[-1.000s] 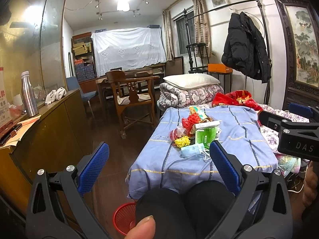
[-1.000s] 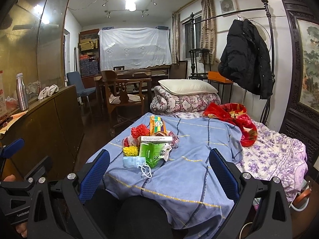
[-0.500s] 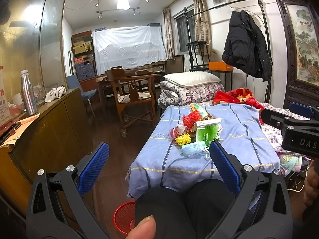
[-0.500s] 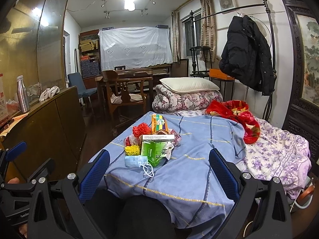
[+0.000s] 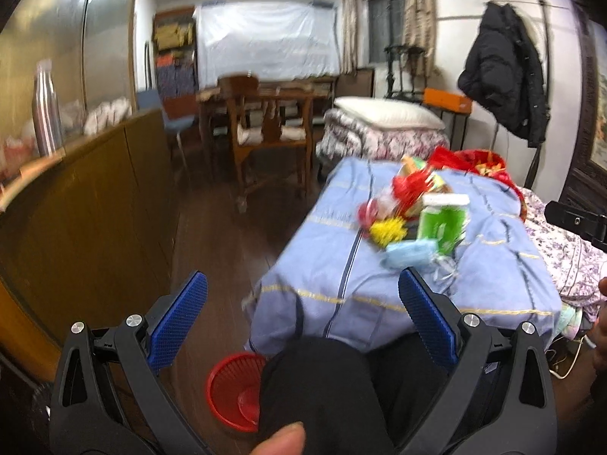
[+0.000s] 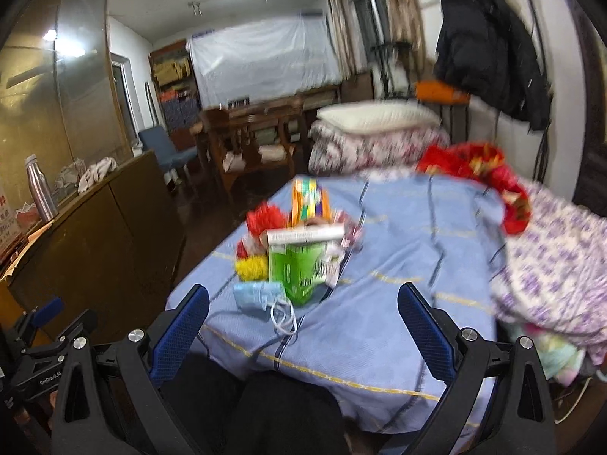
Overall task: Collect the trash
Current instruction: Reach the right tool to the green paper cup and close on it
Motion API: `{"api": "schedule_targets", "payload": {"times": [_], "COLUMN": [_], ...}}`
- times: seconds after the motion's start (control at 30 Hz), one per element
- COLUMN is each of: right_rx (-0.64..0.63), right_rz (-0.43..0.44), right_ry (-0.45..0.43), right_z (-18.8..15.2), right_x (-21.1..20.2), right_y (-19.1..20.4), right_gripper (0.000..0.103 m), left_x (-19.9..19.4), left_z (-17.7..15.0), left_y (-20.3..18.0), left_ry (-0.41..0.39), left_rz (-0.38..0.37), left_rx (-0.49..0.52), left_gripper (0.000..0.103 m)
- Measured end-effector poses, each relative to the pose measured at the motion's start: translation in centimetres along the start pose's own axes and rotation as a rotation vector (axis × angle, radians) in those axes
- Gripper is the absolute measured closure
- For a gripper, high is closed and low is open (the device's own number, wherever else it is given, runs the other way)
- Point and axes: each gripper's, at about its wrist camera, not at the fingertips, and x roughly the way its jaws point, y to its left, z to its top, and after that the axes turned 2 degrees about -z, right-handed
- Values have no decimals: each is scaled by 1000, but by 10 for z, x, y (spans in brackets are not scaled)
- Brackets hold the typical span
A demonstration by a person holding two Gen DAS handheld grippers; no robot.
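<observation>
Blue checked bedcover carries mixed colourful litter heaped near its left edge; left gripper and right gripper hover spread, empty, probably ready to grab.

Readable text scarce — both views motion-blurred.
- left tool, body seen at lower left of right wrist view: small white print, reads roughly "GenRobot.AI", partly cut off.
- green packet on bed: white characters, smeared, illegible.
- white box above it: dark print line, unreadable.
- poster at far left edge: red characters, too blurred — no numbers legible anywhere.
</observation>
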Motion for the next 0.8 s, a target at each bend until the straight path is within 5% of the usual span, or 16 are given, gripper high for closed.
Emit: {"api": "schedule_targets", "payload": {"times": [0.13,0.5,0.63,0.73,0.8], "right_rx": [27,59,64,77,108], "right_rz": [39,65,48,43,72], "right_ry": [79,145,157,177,164], "right_z": [-7,-1,3,3,0], "right_x": [49,149,171,186,188], "right_y": [-5,2,3,0,-9], "right_gripper": [6,6,6,6,21], "left_x": [38,104,106,111,120], "left_z": [-25,-97,-106,-118,-131], "left_y": [-1,-45,-58,-76,-94], "left_ry": [100,355,355,380,417], "left_rz": [-32,-131,-79,27,150], "left_rx": [-9,154,258,404,547], "left_gripper": [7,7,7,7,7]}}
